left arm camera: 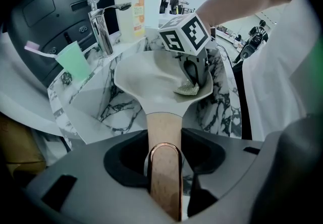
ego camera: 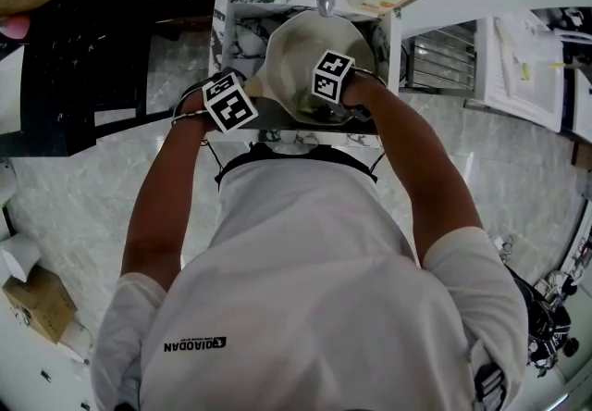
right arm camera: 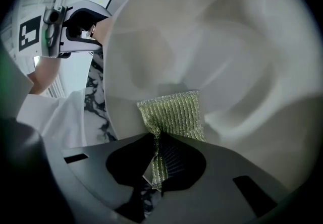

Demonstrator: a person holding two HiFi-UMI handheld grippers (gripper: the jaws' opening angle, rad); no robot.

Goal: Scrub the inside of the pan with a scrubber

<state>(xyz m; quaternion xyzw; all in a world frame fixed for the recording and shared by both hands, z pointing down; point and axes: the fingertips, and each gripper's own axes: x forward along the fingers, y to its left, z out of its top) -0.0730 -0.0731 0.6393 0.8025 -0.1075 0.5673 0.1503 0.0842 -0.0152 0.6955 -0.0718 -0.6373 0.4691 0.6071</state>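
Note:
A cream-white pan (ego camera: 313, 53) is tilted over the marbled sink (ego camera: 242, 13). My left gripper (left arm camera: 164, 153) is shut on the pan's beige handle (left arm camera: 163, 129), which ends in a copper loop. My right gripper (right arm camera: 156, 153) is shut on a yellow-green mesh scrubber (right arm camera: 173, 113), whose free end lies flat against the pan's inner wall (right arm camera: 217, 41). In the left gripper view, the right gripper (left arm camera: 194, 72) reaches down into the pan (left arm camera: 146, 77) with the scrubber (left arm camera: 187, 88) near the rim closest to the handle.
A chrome faucet (left arm camera: 100, 25) stands behind the pan, with a soap bottle (left arm camera: 132, 5) beside it and a green cup (left arm camera: 73, 62) holding a toothbrush on the sink's left ledge. A dark appliance (left arm camera: 45, 11) fills the far left. The person stands close against the sink's front edge.

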